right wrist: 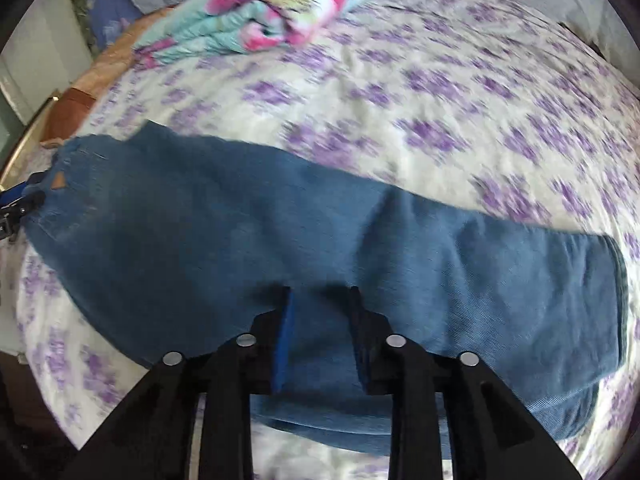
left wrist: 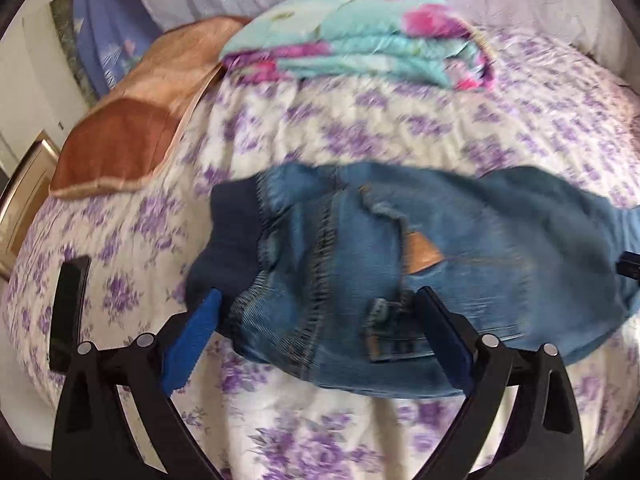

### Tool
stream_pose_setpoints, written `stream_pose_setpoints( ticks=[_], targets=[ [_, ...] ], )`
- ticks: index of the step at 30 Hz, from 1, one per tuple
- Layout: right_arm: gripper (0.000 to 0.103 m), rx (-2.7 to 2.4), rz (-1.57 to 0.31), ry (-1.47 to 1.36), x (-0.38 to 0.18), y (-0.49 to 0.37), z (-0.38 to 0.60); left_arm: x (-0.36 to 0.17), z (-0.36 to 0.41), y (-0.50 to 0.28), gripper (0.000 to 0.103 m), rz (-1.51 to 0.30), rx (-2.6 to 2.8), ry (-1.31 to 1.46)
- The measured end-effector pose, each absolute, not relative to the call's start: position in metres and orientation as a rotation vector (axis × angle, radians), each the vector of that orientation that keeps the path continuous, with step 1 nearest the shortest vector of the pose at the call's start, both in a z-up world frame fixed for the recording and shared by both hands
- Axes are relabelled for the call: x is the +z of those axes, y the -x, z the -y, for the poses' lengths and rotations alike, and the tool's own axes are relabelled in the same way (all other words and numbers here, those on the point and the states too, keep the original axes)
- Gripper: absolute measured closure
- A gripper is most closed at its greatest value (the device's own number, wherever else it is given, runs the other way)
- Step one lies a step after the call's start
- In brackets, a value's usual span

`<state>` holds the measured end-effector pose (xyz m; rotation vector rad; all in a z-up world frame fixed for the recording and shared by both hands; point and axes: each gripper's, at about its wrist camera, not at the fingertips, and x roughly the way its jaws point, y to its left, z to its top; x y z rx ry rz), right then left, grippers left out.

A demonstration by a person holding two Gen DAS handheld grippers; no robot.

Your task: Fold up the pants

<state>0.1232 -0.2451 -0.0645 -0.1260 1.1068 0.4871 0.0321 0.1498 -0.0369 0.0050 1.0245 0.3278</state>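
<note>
Left wrist view: the left gripper (left wrist: pixel 320 312) has its jaws spread wide, the blue-padded fingers (left wrist: pixel 192 336) straddling the waist end of the jeans (left wrist: pixel 440 248). The near edge of the denim lies between them, but no pinch shows. The jeans lie across a purple-flowered bedspread (left wrist: pixel 360 128), with a folded floral blanket (left wrist: pixel 352 40) at the far side and a brown pillow (left wrist: pixel 120 140) far left.

Right wrist view: the right gripper (right wrist: pixel 322 320) has its jaws partly apart over the near edge of a jeans leg (right wrist: pixel 240 220); whether they grip the cloth cannot be told.
</note>
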Motion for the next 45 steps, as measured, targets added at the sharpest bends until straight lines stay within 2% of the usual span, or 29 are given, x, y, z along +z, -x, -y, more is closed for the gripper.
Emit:
stream_pose_setpoints(
  ticks=[3,4,5,7,9,10,14,20,22,23,25,26,28,29,33,36,37,38,39,40,45],
  targets=[
    [0.071,0.475,-1.114,0.077,-0.060,-0.114,0.272,-0.055,-0.179,-0.027,0.004,-1.059,0.261,0.123],
    [0.066,0.476,-1.113,0.067,-0.054,-0.112,0.276,-0.049,-0.180,-0.027,0.004,-1.054,0.284,0.127],
    [0.053,0.487,-1.092,0.049,-0.044,-0.110,0.281,-0.042,-0.178,-0.027,0.004,-1.046,0.286,0.116],
    [0.049,0.455,-0.998,0.034,-0.017,-0.105,0.299,-0.022,-0.164,-0.027,0.005,-1.005,0.276,0.065],
    [0.029,0.336,-0.902,0.041,0.006,-0.105,0.326,0.000,-0.146,-0.025,0.005,-0.949,0.220,0.040],
    [0.026,0.262,-0.868,0.047,0.013,-0.107,0.340,0.009,-0.138,-0.025,0.005,-0.925,0.206,0.034],
    [0.025,-0.017,-0.850,0.049,0.011,-0.126,0.401,0.020,-0.110,-0.036,0.004,-0.873,0.167,0.037],
    [0.025,-0.007,-1.031,-0.188,-0.051,-0.160,0.452,-0.027,-0.100,-0.058,0.004,-0.967,0.232,0.022],
    [0.031,0.031,-1.080,-0.253,-0.067,-0.170,0.451,-0.041,-0.105,-0.057,0.004,-0.991,0.263,0.014],
    [0.055,0.062,-1.101,-0.298,-0.073,-0.174,0.451,-0.046,-0.109,-0.056,0.004,-1.000,0.285,0.008],
    [0.067,0.048,-1.086,-0.337,-0.071,-0.174,0.453,-0.054,-0.116,-0.055,0.004,-1.002,0.300,-0.026],
    [0.081,0.051,-1.068,-0.340,-0.065,-0.172,0.453,-0.056,-0.118,-0.054,0.004,-0.992,0.286,-0.039],
    [0.087,0.066,-1.032,-0.389,-0.051,-0.161,0.460,-0.055,-0.122,-0.054,0.004,-0.989,0.275,-0.057],
    [0.096,0.079,-1.011,-0.403,-0.040,-0.153,0.462,-0.054,-0.123,-0.055,0.004,-0.995,0.268,-0.062],
    [0.097,0.134,-0.983,-0.418,-0.022,-0.109,0.463,-0.052,-0.132,-0.064,0.004,-1.031,0.223,-0.092],
    [0.097,0.077,-1.021,-0.378,-0.044,-0.097,0.466,-0.052,-0.132,-0.069,0.004,-1.048,0.205,-0.113],
    [0.095,0.061,-1.041,-0.357,-0.056,-0.100,0.468,-0.052,-0.131,-0.070,0.004,-1.050,0.202,-0.127],
    [0.089,0.035,-1.057,-0.323,-0.068,-0.104,0.469,-0.051,-0.130,-0.070,0.004,-1.051,0.200,-0.134],
    [0.076,0.008,-1.060,-0.289,-0.075,-0.109,0.468,-0.051,-0.130,-0.070,0.004,-1.052,0.198,-0.135],
    [0.073,-0.010,-1.045,-0.281,-0.075,-0.111,0.470,-0.049,-0.130,-0.070,0.004,-1.053,0.198,-0.127],
    [0.041,0.033,-0.905,-0.241,-0.027,-0.088,0.460,-0.035,-0.122,-0.051,0.004,-1.006,0.269,-0.185]
  ],
)
